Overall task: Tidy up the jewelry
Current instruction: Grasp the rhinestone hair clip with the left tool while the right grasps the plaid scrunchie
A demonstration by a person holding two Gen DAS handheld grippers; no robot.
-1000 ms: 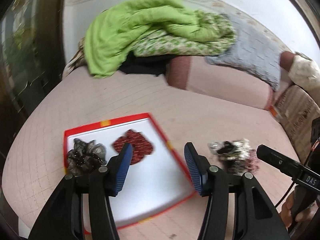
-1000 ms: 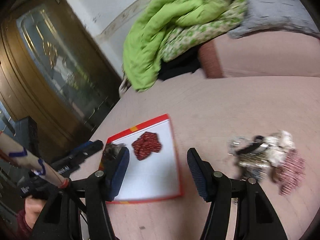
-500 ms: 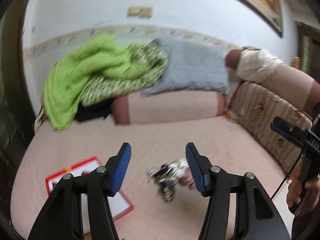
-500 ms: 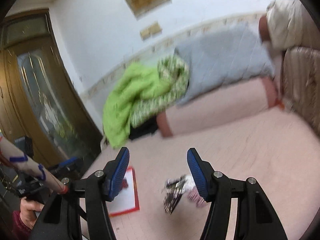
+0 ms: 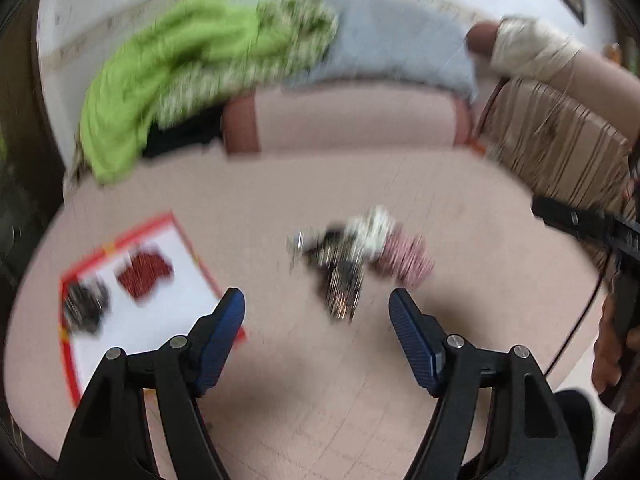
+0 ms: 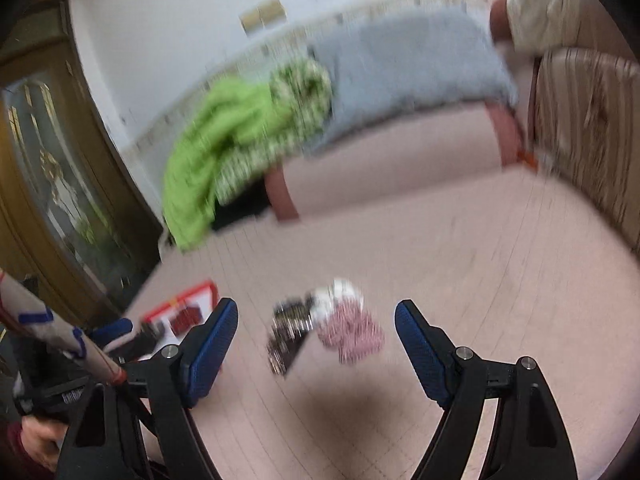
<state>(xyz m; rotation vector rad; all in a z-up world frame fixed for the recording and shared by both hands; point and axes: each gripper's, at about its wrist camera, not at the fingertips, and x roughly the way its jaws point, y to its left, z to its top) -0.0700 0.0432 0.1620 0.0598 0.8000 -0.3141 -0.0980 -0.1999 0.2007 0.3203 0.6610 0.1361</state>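
Left gripper (image 5: 316,314) and right gripper (image 6: 314,330) both empty, jaws just widening; jewelry pile (image 5: 352,256) lay ahead, red-rimmed tray (image 5: 160,220) at left.

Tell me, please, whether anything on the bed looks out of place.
Yes: a tangled heap of jewelry lies loose on the pink bedspread, apart from the red-edged tray. Only a red piece and a dark piece sit on the tray. The frames are too blurred to separate the heap.
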